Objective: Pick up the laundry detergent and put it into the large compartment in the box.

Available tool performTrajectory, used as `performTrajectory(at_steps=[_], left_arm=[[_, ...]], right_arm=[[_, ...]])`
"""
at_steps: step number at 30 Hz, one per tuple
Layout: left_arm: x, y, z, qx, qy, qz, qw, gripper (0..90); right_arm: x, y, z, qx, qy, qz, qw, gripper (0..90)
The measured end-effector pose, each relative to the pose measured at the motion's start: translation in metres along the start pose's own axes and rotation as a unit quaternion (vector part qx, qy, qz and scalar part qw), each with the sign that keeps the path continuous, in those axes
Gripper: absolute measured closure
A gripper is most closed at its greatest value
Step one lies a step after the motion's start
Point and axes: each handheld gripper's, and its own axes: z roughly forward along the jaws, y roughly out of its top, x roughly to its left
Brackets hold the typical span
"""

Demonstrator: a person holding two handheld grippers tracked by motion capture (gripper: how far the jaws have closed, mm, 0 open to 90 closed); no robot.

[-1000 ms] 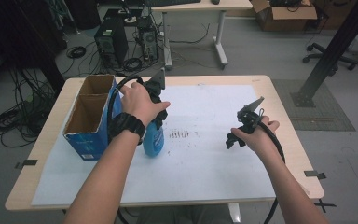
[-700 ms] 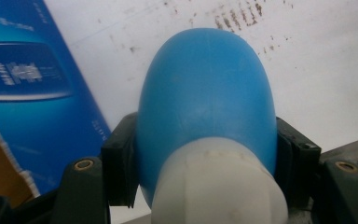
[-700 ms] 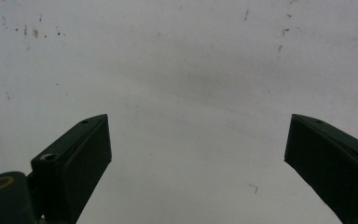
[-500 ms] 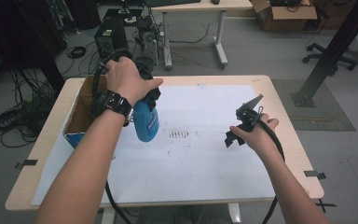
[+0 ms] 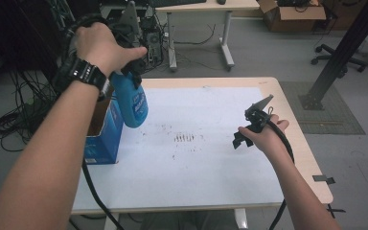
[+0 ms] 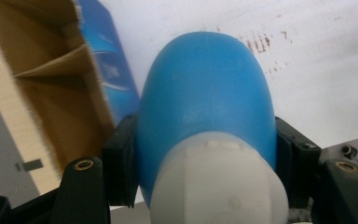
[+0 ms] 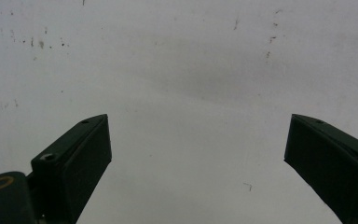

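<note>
At about nine o'clock on the table (image 5: 211,201) stands an open cardboard box (image 5: 106,136) with blue printed sides, its brown inner flaps and divider visible in the left gripper view (image 6: 51,84). Just above and to the right of it, toward ten o'clock, the left hand (image 5: 103,45) with a dark wristwatch (image 5: 84,74) holds the left gripper (image 5: 127,72) high over the table's far left corner. Its jaws are clamped on the shoulders of a blue bottle (image 5: 132,103), one on each side just below the white cap; the left gripper view shows the bottle (image 6: 205,93) hanging bottom down, clear of the white sheet (image 5: 206,167) that covers the tabletop. Near the middle of the sheet lies a small patch of dark marks (image 5: 186,138). At about three o'clock the right hand (image 5: 261,139) holds the right gripper (image 5: 254,125) low over the sheet, well apart from the bottle. In the right gripper view its jaws stand wide apart with nothing between them, over the bare speckled sheet (image 7: 191,93).
</note>
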Motion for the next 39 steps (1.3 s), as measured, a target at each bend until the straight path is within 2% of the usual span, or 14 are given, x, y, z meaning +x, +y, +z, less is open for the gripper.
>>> performTrajectory(at_steps=[9,15,19,28,39], left_arm=[[0.049,-0.009,-0.024,-0.013,0.010,-0.045,0.9989,37.4],[0.080,-0.019,-0.028,-0.016,0.014,-0.080,0.9966,37.4],[0.094,-0.024,-0.027,-0.019,0.019,-0.098,0.9948,37.5],[0.108,-0.028,-0.013,-0.017,0.023,-0.117,0.9927,37.5],[0.118,-0.030,0.031,0.003,0.018,-0.119,0.9927,37.4]], right_arm=[[-0.007,0.001,0.001,0.002,-0.002,0.008,1.0000,7.5],[-0.008,0.002,0.000,0.002,-0.002,0.009,1.0000,7.5],[-0.008,0.002,0.000,0.001,-0.003,0.009,1.0000,7.4],[-0.007,0.002,0.005,0.005,-0.002,0.010,0.9999,7.5],[-0.011,-0.001,0.013,0.014,-0.003,0.012,0.9998,7.5]])
